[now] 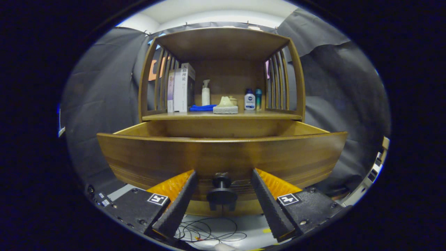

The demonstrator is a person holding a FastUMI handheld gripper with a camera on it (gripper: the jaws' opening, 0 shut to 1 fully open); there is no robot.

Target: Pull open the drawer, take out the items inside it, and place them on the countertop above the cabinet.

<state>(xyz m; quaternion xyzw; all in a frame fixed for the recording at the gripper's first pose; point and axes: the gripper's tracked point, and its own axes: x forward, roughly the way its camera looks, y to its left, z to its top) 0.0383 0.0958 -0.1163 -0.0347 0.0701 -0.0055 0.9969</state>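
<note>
Drawer (223, 153) seen pulled open, front panel close ahead of gripper (223, 172). Jaws spread wide, nothing pinched; drawer knob (222, 191) sits centred in gap between them, touched by neither finger. Drawer interior lies beyond and above front panel; contents hidden by panel, cannot be told. Judged: next move calls for jaws to be lifted over front edge and reached far into drawer. Bench (223, 115) above cabinet already carries books (181, 91), bottles (249, 100), cloth (202, 108).
</note>
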